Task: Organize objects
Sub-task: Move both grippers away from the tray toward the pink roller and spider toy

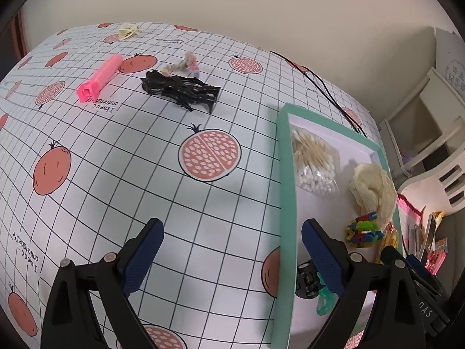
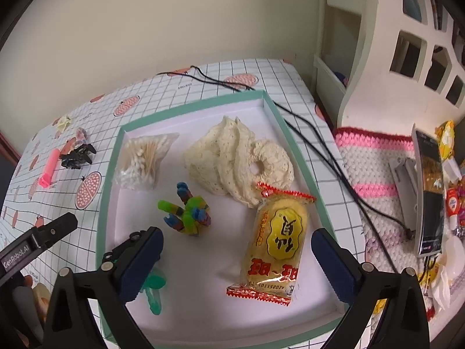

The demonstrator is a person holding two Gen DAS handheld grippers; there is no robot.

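Both grippers are hanging over the table [image 1: 122,157] with their jaws standing wide apart and holding nothing: the left gripper [image 1: 232,250] is hovering above the checked cloth just beside the tray's left rim, and the right gripper [image 2: 237,257] is hovering above the inside of the tray [image 2: 191,103]. Inside this green-rimmed tray five things are lying in the right wrist view: one bag of cotton swabs [image 2: 144,160] at the far left corner, one cream lace cloth [image 2: 235,160] near the middle, one yellow snack packet [image 2: 274,241] in front of it, one toy of coloured blocks [image 2: 189,212] between the swabs and the packet, and one teal clip [image 2: 155,289], partly hidden behind the right gripper's left finger. Outside the tray, four things are waiting on the cloth, well apart from it: one pink roller [image 1: 100,77], one black hair claw [image 1: 181,88], one pastel braided tie [image 1: 189,65] just behind the claw, and one cream clip [image 1: 129,30] at the far edge. One black cable [image 2: 314,136] is running along the tray's right side.
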